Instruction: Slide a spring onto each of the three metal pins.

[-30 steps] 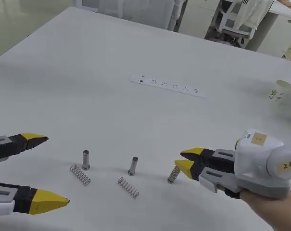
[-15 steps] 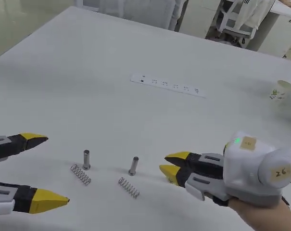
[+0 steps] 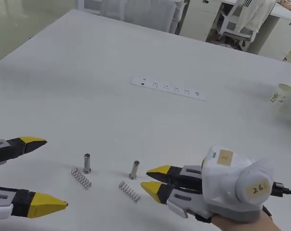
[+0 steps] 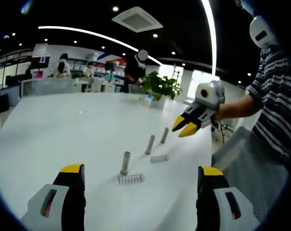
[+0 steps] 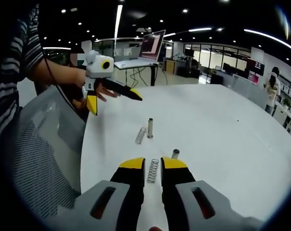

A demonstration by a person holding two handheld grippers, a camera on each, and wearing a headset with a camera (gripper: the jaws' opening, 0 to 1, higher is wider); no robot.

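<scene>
Two bare metal pins [image 3: 87,162] [image 3: 134,169] stand upright on the white table [image 3: 135,120], each with a loose spring [image 3: 81,177] [image 3: 129,191] lying beside it. My right gripper [image 3: 154,179] sits low at the front, open by a narrow gap, its tips just right of the second spring. In the right gripper view that spring [image 5: 153,170] lies in line with the gap, with a pin [image 5: 175,154] just beyond. My left gripper [image 3: 42,173] stands wide open left of the pins, holding nothing. The left gripper view shows three pins in a row [image 4: 125,162] [image 4: 150,144] [image 4: 164,135].
A white power strip [image 3: 169,88] lies across the middle of the table. A paper cup [image 3: 283,91] stands at the far right. Office chairs [image 3: 241,19] stand past the far edge. The table's front edge is close under both grippers.
My right gripper has moved left, away from the right-hand pin that carried a spring, and now covers that pin in the head view. The left gripper has stayed put.
</scene>
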